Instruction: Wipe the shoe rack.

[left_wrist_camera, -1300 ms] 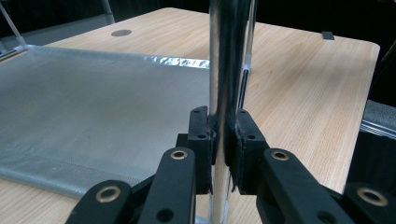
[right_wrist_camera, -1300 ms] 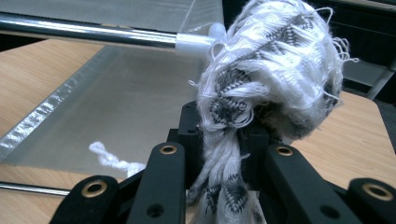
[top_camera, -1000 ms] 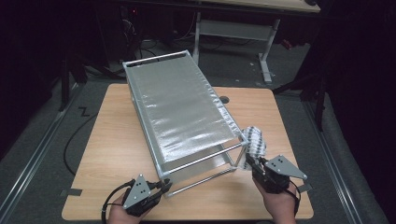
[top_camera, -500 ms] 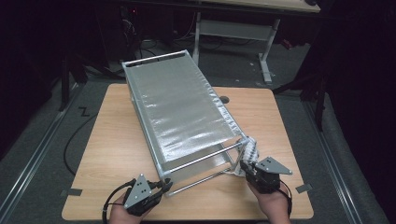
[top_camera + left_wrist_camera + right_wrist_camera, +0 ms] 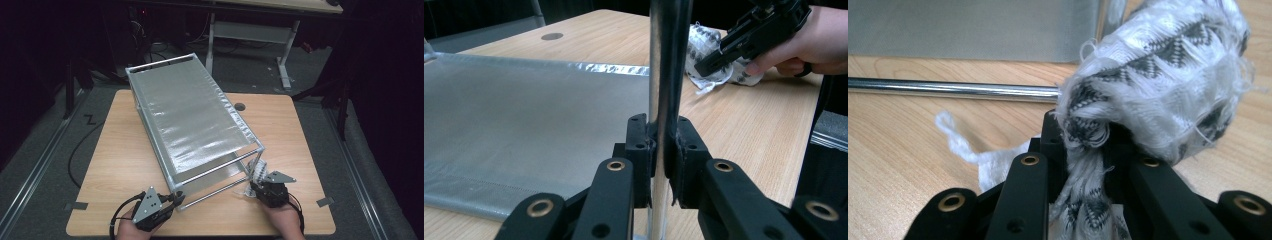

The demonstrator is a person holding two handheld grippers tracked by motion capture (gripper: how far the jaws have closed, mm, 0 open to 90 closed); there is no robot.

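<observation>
The left gripper is clamped hard on a chrome upright tube of the silver metal rack with grey mesh shelves, right at the rack's near-left corner, steadying it. In the high view that left gripper sits where it sat a second ago: no shift at all.

The action is at the rack's near-right corner. The right gripper has its jaws pinched tight on a bunched white cloth with a grey zigzag weave, the wad bulging out above the jaws. A second ago the cloth was held up beside the rack's top edge; now the right gripper has come down to the light wooden table, and the cloth rests low against the rack's near-right post, close to the bottom chrome rail. From the left gripper view the other hand can be seen pressing the cloth down near the tabletop.

What that suggests: the wiping work has dropped from the rack's upper frame to its foot (a loose tail of cloth trails on the wood toward the rack's front). The likely next stroke runs along that low rail, with the left gripper's hold keeping the rack from skidding under the push.
</observation>
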